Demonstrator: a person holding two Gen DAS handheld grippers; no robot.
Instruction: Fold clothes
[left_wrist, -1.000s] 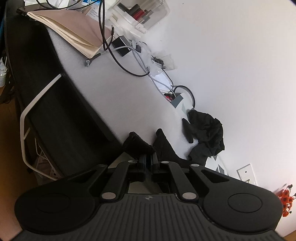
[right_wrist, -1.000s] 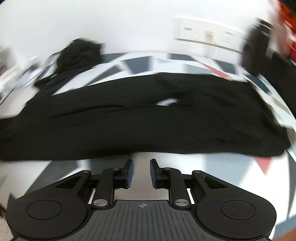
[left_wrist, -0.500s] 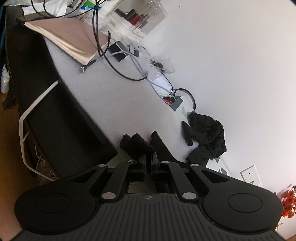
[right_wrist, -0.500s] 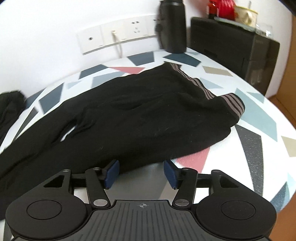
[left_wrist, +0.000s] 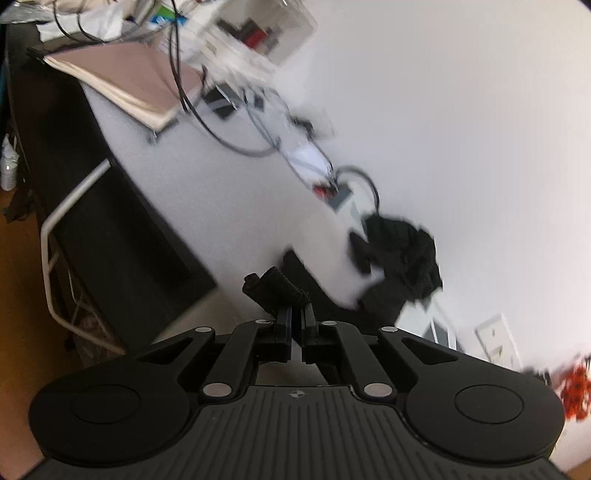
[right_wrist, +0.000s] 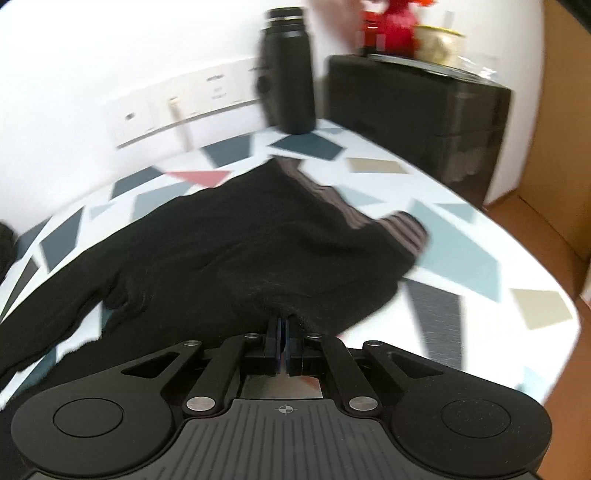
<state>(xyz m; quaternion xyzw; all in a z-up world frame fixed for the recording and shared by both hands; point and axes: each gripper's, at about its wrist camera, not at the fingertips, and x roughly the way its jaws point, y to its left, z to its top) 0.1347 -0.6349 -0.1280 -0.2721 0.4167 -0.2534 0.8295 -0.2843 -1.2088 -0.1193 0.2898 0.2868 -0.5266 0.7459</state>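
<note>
The black pants (right_wrist: 236, 251) lie across the patterned table (right_wrist: 461, 266). The right gripper (right_wrist: 283, 325) pinches their near edge tight. The left gripper (left_wrist: 296, 314) squeezes a black cuff (left_wrist: 275, 288). A black bottle (right_wrist: 288, 74) stands far back.

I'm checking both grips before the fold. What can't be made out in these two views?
- Left wrist view: the desk clutter is motion-blurred; items unreadable.
- Left wrist view: the left tongs hide where their pads meet the black garment.
- Right wrist view: the garment's left end runs off the frame.
- Right wrist view: the wall sockets are blurred.
</note>
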